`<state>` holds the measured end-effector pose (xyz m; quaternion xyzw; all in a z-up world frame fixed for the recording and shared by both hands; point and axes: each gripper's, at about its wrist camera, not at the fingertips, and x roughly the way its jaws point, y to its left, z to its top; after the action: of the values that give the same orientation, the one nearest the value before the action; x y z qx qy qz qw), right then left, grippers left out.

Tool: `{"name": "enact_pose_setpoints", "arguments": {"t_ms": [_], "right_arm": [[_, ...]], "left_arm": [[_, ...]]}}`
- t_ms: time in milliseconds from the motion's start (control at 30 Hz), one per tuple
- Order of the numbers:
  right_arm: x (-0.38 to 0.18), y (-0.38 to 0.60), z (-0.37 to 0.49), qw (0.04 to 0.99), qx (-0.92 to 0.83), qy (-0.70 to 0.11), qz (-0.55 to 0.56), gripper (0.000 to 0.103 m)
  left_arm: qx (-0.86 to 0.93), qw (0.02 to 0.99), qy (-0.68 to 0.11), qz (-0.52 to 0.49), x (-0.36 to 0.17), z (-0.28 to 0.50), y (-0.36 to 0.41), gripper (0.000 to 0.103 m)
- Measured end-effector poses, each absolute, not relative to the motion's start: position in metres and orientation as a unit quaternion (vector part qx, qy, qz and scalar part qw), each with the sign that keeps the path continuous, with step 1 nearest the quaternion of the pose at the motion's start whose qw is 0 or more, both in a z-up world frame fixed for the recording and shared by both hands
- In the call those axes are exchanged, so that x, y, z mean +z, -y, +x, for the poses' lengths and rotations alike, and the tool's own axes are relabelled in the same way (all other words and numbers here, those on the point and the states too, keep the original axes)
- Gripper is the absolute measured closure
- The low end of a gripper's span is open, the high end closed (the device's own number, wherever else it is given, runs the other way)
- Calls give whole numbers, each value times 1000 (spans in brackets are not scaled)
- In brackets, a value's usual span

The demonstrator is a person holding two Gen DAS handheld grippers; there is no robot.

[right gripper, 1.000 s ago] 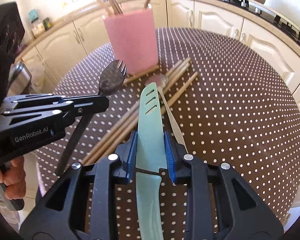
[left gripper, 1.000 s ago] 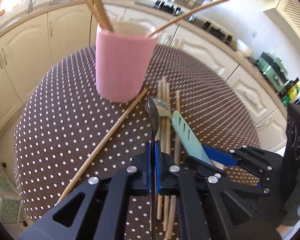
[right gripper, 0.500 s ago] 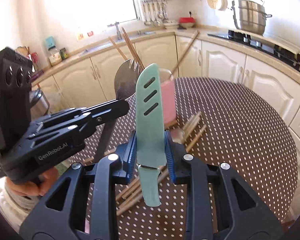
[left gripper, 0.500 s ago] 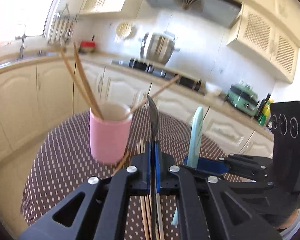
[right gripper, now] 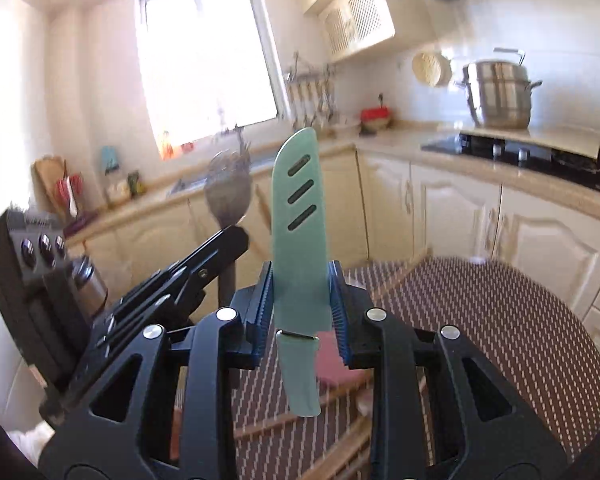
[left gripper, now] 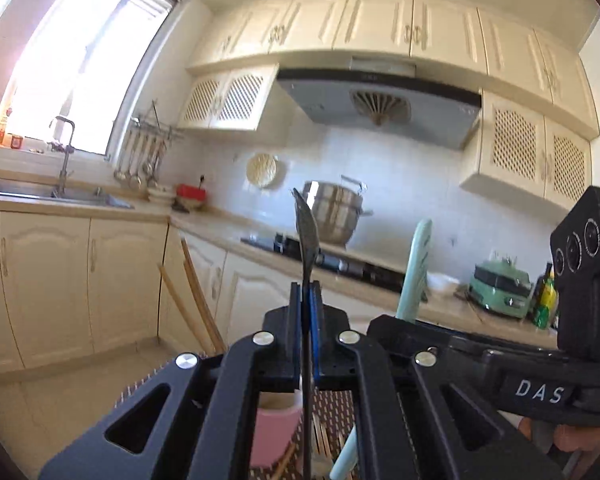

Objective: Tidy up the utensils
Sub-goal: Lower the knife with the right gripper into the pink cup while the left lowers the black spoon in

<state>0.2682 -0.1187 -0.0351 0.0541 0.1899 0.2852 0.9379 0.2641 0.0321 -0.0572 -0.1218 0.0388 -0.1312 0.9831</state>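
Observation:
My left gripper (left gripper: 307, 312) is shut on a dark spork (left gripper: 306, 232), held upright and edge-on; it also shows in the right wrist view (right gripper: 229, 188) at the left. My right gripper (right gripper: 300, 300) is shut on a mint green knife (right gripper: 299, 220), blade up, handle hanging below; it also shows in the left wrist view (left gripper: 414, 268). Both are raised above the table. The pink holder (left gripper: 274, 436) with wooden chopsticks (left gripper: 192, 304) sits low between my left fingers. Loose chopsticks (right gripper: 332, 452) lie on the table.
The round table has a brown dotted cloth (right gripper: 500, 320). Cream kitchen cabinets (left gripper: 52, 280), a sink (left gripper: 52, 194), a hob (right gripper: 532, 156) and a steel pot (right gripper: 498, 94) ring the room behind it.
Both grippers have lifted and tilted upward with the spork and the knife; the views swung from the tabletop to the kitchen walls. The holder dropped to the bottom of the views.

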Motion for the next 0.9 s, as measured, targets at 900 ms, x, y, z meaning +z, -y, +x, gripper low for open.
{"name": "enact_pose_setpoints", "arguments": {"t_ms": [900], "right_arm": [[-43,107,326,961,247,-109,65,76]], "left_arm": [[-115,974,0,-194,-84,340,-41,97]]}}
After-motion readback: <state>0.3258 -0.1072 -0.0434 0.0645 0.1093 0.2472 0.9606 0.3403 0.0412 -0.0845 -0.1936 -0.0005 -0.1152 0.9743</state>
